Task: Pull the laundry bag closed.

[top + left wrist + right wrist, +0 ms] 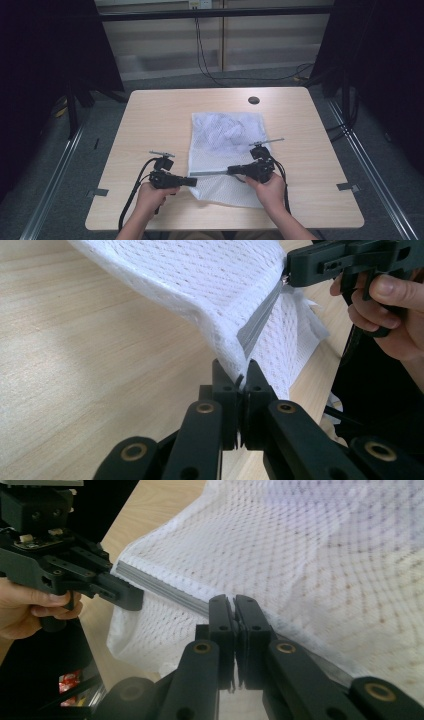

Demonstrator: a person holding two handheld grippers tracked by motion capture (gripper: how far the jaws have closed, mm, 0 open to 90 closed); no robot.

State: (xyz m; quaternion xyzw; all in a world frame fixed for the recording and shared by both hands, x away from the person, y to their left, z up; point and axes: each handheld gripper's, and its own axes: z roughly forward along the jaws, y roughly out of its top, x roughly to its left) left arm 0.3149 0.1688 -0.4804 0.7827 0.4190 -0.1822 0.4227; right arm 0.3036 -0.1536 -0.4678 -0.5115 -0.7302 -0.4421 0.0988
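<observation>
Nearest the person, the left gripper [192, 181] was clamped on the end of the grey zipper [210, 173] of a white mesh laundry bag [227, 150] lying mid-table; the right gripper [232, 170] was clamped on the zipper's pull. Keeping the tape taut and pulling straight along it would likely serve best. No writing was legible.

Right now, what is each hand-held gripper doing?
Left hand-held gripper: shut on the mesh bag at its zipper end.
Right hand-held gripper: shut on the zipper.

mesh bag [227, 150] contents indistinct through the netting, zipper [165, 591] pull hidden between jaws
</observation>
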